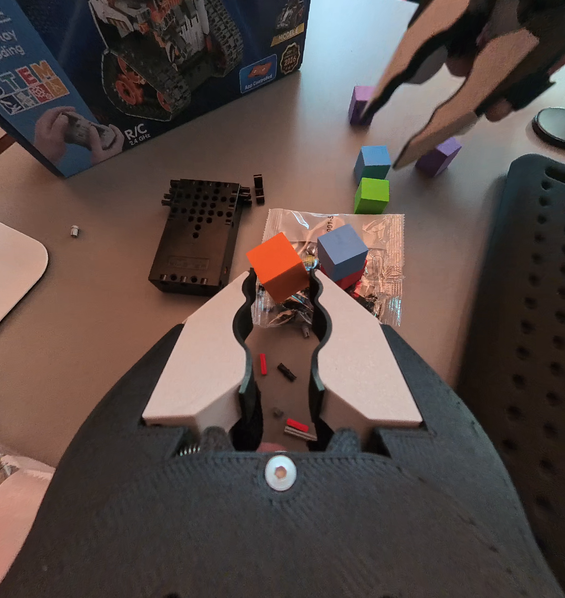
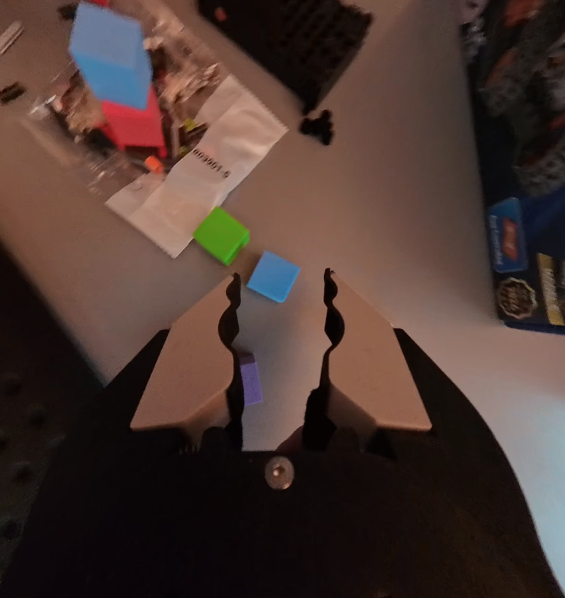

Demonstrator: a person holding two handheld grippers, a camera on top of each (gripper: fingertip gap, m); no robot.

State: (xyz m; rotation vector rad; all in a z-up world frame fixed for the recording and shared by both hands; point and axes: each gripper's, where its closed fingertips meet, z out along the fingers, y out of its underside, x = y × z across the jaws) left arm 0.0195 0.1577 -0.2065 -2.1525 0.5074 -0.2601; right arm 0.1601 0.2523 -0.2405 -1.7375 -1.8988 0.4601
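My left gripper (image 1: 282,276) is shut on an orange cube (image 1: 276,263), held tilted at the fingertips above a clear plastic bag of small parts (image 1: 383,259). Just right of it, a blue cube (image 1: 341,249) sits stacked on a red cube (image 1: 350,281) on the bag; the stack also shows in the right wrist view (image 2: 113,55). My right gripper (image 2: 282,273) is open and empty, its tips just short of a second blue cube (image 2: 273,276). A purple cube (image 2: 251,380) lies under its left finger. A green cube (image 2: 221,234) lies beyond. The right gripper (image 1: 384,137) also shows in the left wrist view.
A black perforated block (image 1: 197,236) lies left of the bag. A large blue toy box (image 1: 145,64) stands at the back. Another purple cube (image 1: 359,103) lies farther back. A dark perforated mat (image 1: 533,291) runs along the right. Small loose red and black parts (image 1: 263,364) lie under my left gripper. To the black perforated block (image 1: 197,236): left tips about 9 cm, right tips about 20 cm.
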